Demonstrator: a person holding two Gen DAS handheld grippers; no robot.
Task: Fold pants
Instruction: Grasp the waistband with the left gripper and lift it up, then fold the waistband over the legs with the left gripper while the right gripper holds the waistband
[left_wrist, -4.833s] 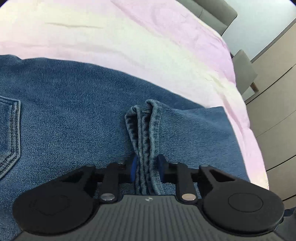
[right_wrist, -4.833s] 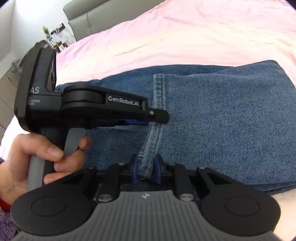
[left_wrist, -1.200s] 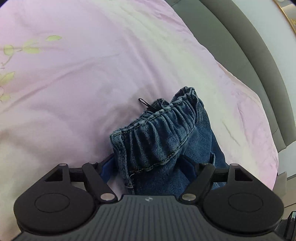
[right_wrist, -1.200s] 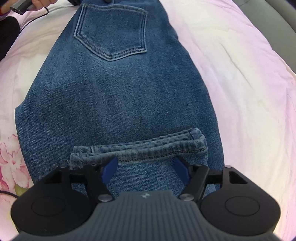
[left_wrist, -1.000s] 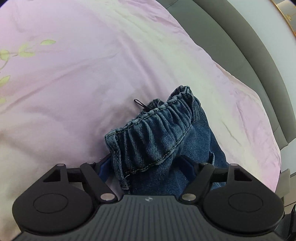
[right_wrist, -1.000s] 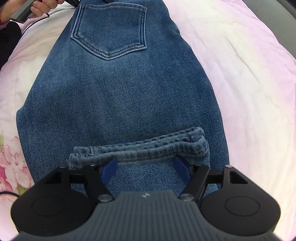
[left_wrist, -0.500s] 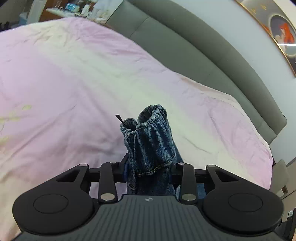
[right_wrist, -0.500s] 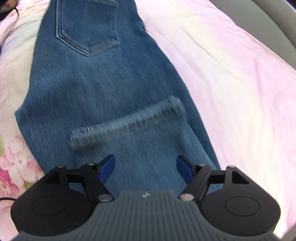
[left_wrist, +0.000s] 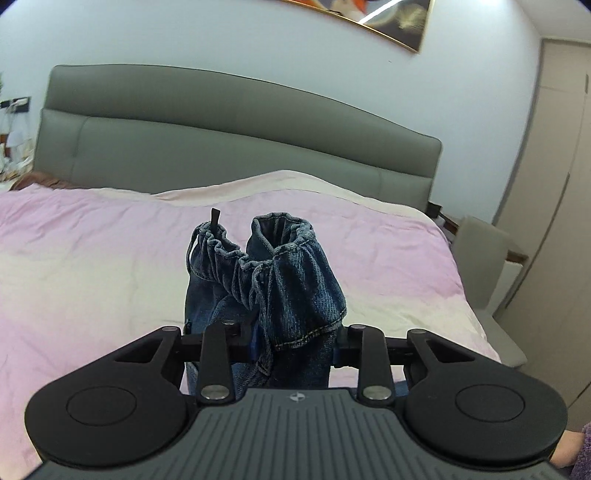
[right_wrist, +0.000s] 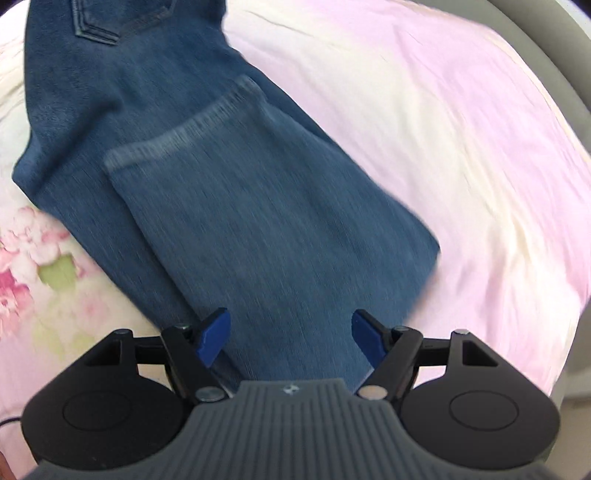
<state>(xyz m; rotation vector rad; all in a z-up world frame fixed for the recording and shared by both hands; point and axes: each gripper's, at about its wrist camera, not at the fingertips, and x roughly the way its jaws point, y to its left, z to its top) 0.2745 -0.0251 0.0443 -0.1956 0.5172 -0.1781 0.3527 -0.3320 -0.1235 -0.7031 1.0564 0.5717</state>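
Blue denim pants lie on the pink bed cover, with the leg ends folded back over the legs and a back pocket at the top left. My left gripper is shut on the bunched elastic waistband and holds it raised above the bed. My right gripper is open and empty, hovering just above the folded leg part near its fold edge. The right wrist view is motion-blurred.
The pink bed cover spreads all around, with a flower print at the left. A grey padded headboard stands behind. A grey chair and wardrobe doors are to the right.
My left gripper closed on the waistband and lifted it, tilting up toward the headboard. My right gripper stayed open and pulled back from the leg hems.
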